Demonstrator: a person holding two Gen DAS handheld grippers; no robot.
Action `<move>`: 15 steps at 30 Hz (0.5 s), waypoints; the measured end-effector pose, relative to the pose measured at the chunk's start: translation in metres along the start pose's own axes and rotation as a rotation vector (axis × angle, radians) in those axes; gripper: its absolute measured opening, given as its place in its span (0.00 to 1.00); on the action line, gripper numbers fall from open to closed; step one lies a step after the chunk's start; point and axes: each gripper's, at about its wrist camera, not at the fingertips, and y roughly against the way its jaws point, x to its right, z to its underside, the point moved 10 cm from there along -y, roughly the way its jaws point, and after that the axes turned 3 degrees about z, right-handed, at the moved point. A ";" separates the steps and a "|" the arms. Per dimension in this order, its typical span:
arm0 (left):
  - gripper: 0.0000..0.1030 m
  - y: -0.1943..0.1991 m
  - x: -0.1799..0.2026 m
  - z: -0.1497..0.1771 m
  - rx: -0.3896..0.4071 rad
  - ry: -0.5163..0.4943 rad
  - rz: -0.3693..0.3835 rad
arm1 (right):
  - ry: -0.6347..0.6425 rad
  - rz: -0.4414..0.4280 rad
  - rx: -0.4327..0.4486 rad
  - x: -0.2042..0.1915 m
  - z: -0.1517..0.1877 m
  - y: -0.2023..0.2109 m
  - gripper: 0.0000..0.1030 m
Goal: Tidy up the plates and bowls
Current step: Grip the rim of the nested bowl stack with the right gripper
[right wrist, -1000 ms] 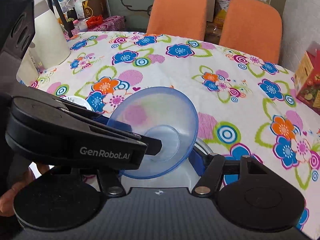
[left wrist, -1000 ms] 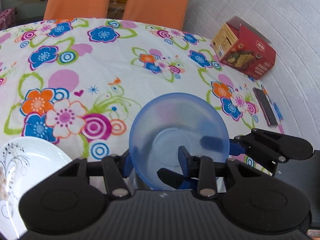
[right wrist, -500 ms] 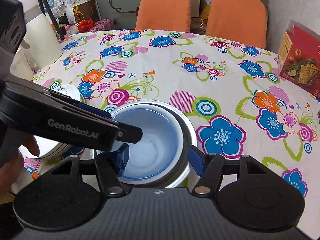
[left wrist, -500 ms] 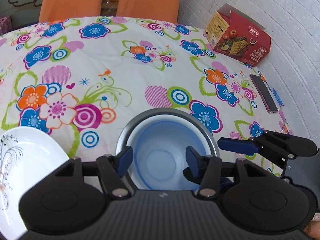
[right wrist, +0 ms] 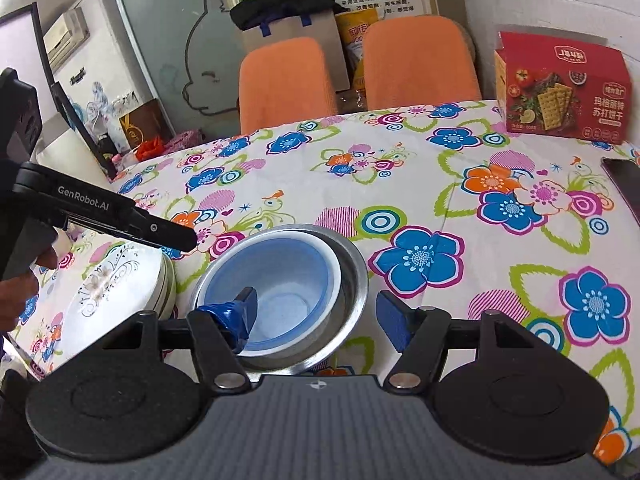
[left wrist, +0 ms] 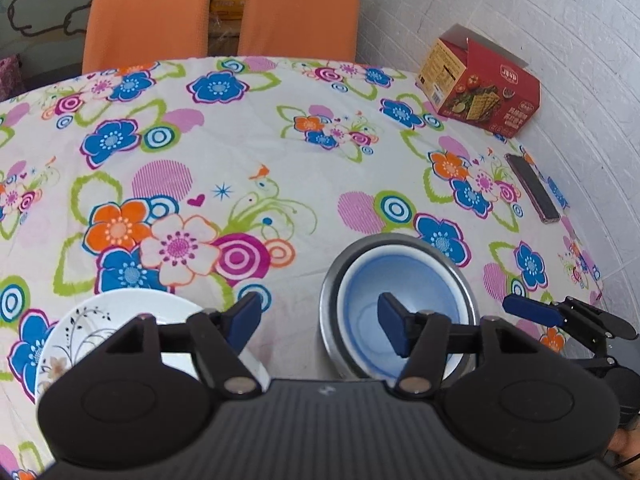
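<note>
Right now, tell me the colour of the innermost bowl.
Translucent blue bowl, clearest in the right wrist view.

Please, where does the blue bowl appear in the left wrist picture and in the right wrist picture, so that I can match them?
Left wrist: the blue bowl is low and right of centre, nested in the steel bowl.
Right wrist: the blue bowl is low and left of centre, in the same steel bowl.
Shared landmark: the red cracker box, upper right in both.
</note>
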 end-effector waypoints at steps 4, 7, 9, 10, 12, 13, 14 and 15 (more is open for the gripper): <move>0.58 -0.004 -0.008 0.006 -0.062 -0.025 0.005 | -0.033 -0.014 -0.011 0.002 0.007 -0.003 0.51; 0.58 -0.007 -0.011 0.010 -0.088 -0.053 -0.008 | -0.037 0.004 -0.016 0.007 0.006 -0.005 0.51; 0.60 -0.010 -0.012 0.011 -0.089 -0.068 -0.023 | -0.046 0.007 -0.007 0.010 0.003 -0.005 0.51; 0.60 -0.010 -0.012 0.010 -0.085 -0.080 -0.034 | -0.054 0.005 -0.002 0.011 0.002 -0.005 0.51; 0.60 -0.012 -0.011 0.009 -0.081 -0.086 -0.042 | -0.072 -0.006 0.002 0.012 0.000 -0.004 0.51; 0.60 -0.013 -0.011 0.008 -0.080 -0.091 -0.048 | -0.080 -0.014 0.004 0.012 0.000 -0.003 0.51; 0.60 -0.014 -0.011 0.007 -0.080 -0.101 -0.060 | -0.086 -0.021 0.006 0.013 0.000 -0.003 0.51; 0.60 -0.016 -0.010 0.007 -0.082 -0.113 -0.070 | -0.090 -0.028 0.008 0.013 -0.001 -0.002 0.51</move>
